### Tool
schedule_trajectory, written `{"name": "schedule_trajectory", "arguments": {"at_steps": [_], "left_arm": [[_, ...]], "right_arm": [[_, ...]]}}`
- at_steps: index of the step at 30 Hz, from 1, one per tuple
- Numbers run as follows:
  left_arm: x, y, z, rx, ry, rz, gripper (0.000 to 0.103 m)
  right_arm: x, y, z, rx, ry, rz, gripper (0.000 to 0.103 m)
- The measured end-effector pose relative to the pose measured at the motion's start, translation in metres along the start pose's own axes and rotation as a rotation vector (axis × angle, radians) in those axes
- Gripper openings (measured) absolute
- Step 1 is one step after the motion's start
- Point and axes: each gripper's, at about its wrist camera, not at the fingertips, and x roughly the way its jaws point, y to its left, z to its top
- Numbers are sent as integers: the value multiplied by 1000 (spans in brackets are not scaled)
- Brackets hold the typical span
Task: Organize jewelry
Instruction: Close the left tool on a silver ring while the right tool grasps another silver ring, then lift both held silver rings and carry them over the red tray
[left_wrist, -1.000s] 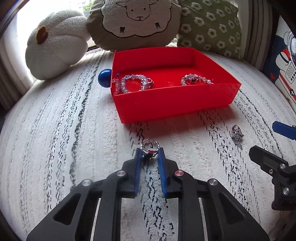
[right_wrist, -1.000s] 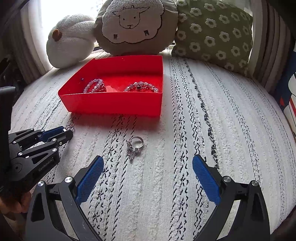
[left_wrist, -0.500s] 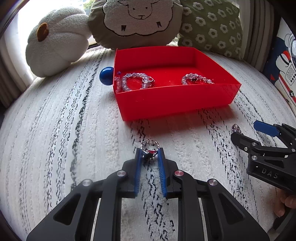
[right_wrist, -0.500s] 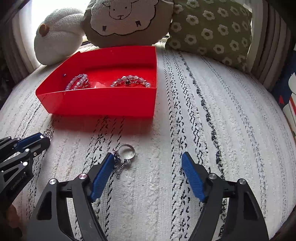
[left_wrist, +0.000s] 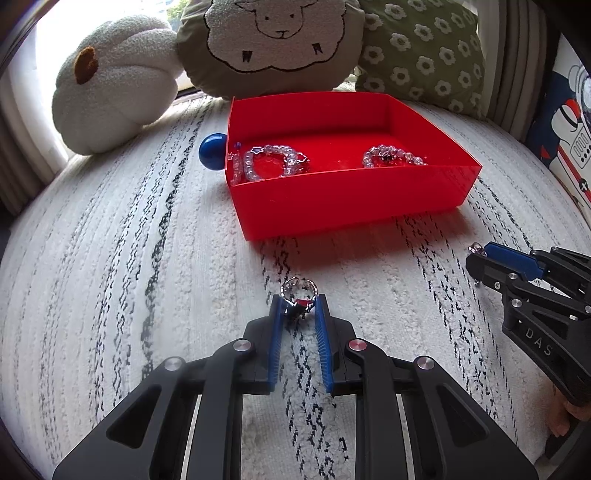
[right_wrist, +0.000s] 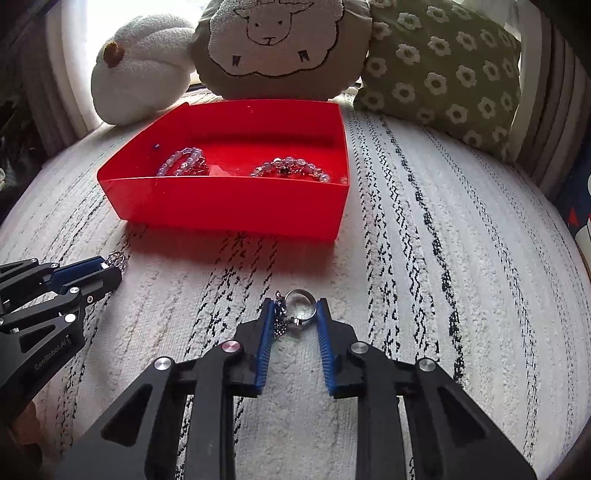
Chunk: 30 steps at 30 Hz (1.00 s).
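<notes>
Since a second ago, the right gripper (right_wrist: 291, 314) was closed around a ring (right_wrist: 301, 308) on the bed cover (right_wrist: 424, 295). A second ring (left_wrist: 298, 295) is clamped by the left gripper (left_wrist: 298, 308). Either ring could slip when lifted toward the tray (left_wrist: 351, 206), being held only at the jaw tips.

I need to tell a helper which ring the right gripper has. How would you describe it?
Find the red tray on the striped white blanket. In front of it, the right gripper pinches a plain silver ring with a dangling charm; the left gripper's ring is ornate.
</notes>
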Motion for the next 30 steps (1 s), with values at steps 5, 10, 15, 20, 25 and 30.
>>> {"name": "schedule_trajectory", "arguments": {"at_steps": [5,10,15,20,25,30], "left_arm": [[-1,2,-1,-9,3,-11,17],[-8,1,-2,-12,-6,-29,17],[-13,-4,-4,4,-18,-22,16],[-17,-6,-5,5,-21,-31,17],[-27,-6,-1,11,-38,-48,17],[-41,-4,11,36,-50,-44,17]], "right_arm": [[-4,-2,0,22,-4,15,23],[-19,-2,2,29,-34,49,22],[-25,-1,1,31,-33,69,22],[-28,0,1,32,-32,82,23],[-37,-1,3,30,-47,89,22],[-52,-3,14,15,-52,117,22]]}}
